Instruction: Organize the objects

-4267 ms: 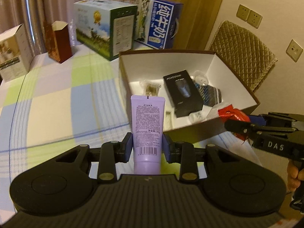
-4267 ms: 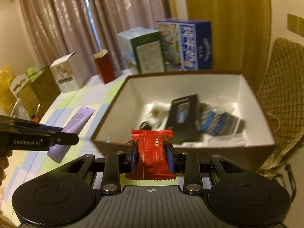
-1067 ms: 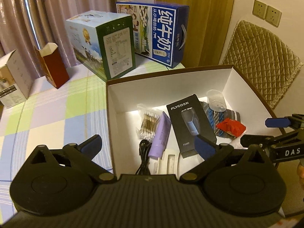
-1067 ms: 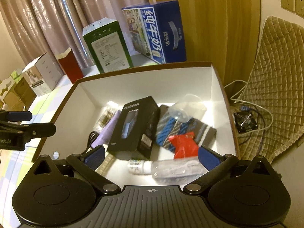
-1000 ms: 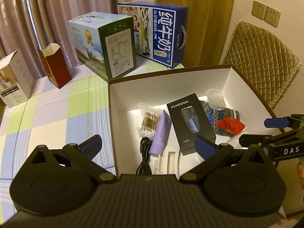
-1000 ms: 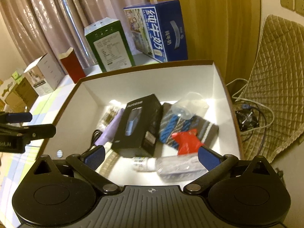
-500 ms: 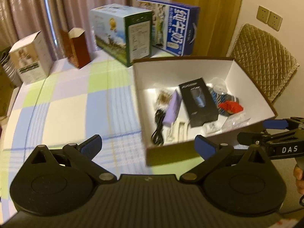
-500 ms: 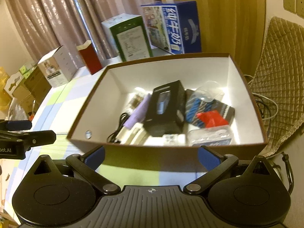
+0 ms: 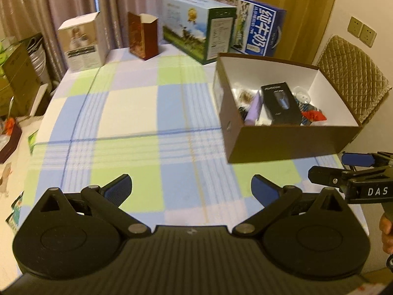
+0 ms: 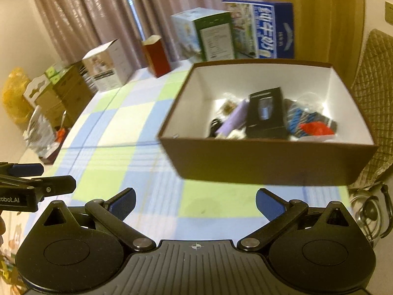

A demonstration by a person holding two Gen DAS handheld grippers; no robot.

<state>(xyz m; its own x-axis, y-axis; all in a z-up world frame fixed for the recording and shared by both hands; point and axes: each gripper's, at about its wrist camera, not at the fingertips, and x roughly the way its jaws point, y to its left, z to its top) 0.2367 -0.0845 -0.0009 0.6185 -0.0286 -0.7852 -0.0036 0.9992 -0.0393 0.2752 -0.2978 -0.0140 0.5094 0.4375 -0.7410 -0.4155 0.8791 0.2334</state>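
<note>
- Nearest, the left gripper (image 9: 191,189) is seen spread wide with nothing between its 2 blue-padded fingers (image 9: 119,187), above the checked tablecloth (image 9: 127,113) near the desk's front edge.
- Likewise, the right gripper (image 10: 195,201) is held wide and empty over the front edge, just short of the brown box (image 10: 265,158).
- The brown box (image 9: 289,142) is set at the desk's right edge, open at the top, white inside.
- Inside it, a purple tube (image 10: 233,118) is laid beside a black carton (image 10: 266,113); a red packet (image 10: 315,128) is laid toward the box's right wall, on striped blue fabric (image 10: 294,118).
- A clear cup (image 9: 302,96) is seen behind the black carton (image 9: 280,103); the small items at the box's left wall are too blurred to name.
- Along the desk's far edge, 4 cartons are stood: a white box (image 9: 82,44), a dark red box (image 9: 143,38), a green-sided carton (image 9: 199,38) and a blue milk carton (image 9: 255,34).
- A quilted chair back (image 9: 353,73) is seen past the right edge.
</note>
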